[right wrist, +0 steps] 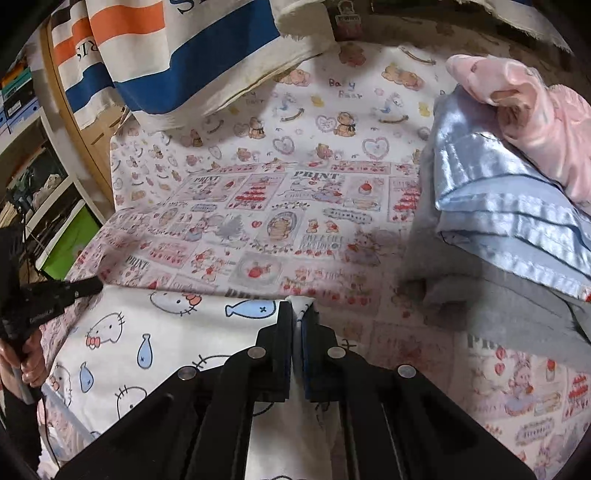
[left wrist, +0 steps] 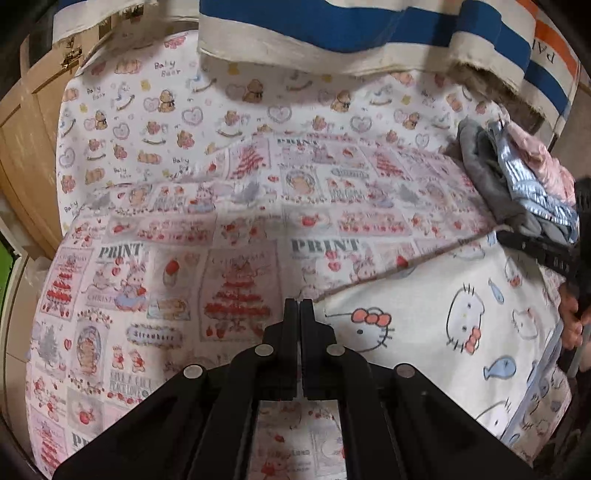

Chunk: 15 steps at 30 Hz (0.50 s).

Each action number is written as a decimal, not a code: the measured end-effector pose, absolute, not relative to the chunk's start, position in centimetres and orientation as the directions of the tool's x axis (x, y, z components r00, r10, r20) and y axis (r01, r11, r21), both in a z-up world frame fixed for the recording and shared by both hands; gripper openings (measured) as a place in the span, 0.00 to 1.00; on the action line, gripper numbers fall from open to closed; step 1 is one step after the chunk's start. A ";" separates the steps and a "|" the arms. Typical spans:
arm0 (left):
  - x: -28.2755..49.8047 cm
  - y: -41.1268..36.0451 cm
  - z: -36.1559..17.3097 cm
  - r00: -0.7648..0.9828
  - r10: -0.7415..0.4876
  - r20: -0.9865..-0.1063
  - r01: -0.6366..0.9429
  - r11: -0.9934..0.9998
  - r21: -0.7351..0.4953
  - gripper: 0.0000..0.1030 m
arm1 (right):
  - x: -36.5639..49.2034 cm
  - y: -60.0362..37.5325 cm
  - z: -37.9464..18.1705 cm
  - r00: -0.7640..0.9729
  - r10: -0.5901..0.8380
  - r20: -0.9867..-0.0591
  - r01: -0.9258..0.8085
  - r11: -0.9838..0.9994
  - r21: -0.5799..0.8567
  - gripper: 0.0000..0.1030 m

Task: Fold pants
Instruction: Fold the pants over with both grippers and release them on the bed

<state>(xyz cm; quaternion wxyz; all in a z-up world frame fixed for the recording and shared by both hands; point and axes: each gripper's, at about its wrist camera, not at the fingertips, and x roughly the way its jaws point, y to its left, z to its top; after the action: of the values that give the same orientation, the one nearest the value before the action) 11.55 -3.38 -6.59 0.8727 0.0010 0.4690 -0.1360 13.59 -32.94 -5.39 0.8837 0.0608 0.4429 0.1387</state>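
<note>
The pants are white with a cat-and-fish print and lie spread on the bed. Their far edge runs taut between my two grippers. My left gripper is shut, with the pants' left corner pinched right at its fingertips. The right wrist view shows this same left gripper at the corner of the pants. My right gripper is shut on the pants' edge, and white cloth shows between its pads. In the left wrist view the right gripper comes in from the right, with a hand behind it.
A pink patchwork-print sheet covers the bed. Folded grey, blue and pink clothes are stacked on the right. A blue, orange and cream striped cloth hangs over the far side. A wooden cabinet stands left, shelves further off.
</note>
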 end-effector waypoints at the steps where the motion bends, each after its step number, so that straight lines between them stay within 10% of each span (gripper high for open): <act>1: 11.3 -3.4 -6.5 0.527 -0.233 -0.818 0.242 0.963 -0.119 0.01 | 13.7 -33.0 -5.2 0.580 0.291 -0.761 -0.190 0.957 0.221 0.03; 7: 7.7 -2.2 -4.0 0.581 -0.281 -0.764 0.263 0.953 -0.151 0.15 | 12.6 -35.4 -2.4 0.648 0.182 -0.739 -0.131 0.983 0.128 0.04; 11: 2.8 -2.6 -1.7 0.666 -0.271 -0.695 0.279 0.955 -0.104 0.25 | 7.2 -37.0 -0.7 0.623 0.340 -0.704 -0.180 0.939 0.294 0.39; 15: -2.1 -3.1 0.1 0.767 -0.206 -0.607 0.225 0.973 -0.046 0.34 | -0.4 -36.0 1.4 0.663 0.399 -0.634 -0.253 0.916 0.312 0.43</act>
<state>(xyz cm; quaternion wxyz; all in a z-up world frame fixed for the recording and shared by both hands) -2.13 -3.15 0.08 0.9399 0.0147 0.3212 -0.1147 -0.43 -36.00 1.43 0.9064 0.0987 0.3691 0.1800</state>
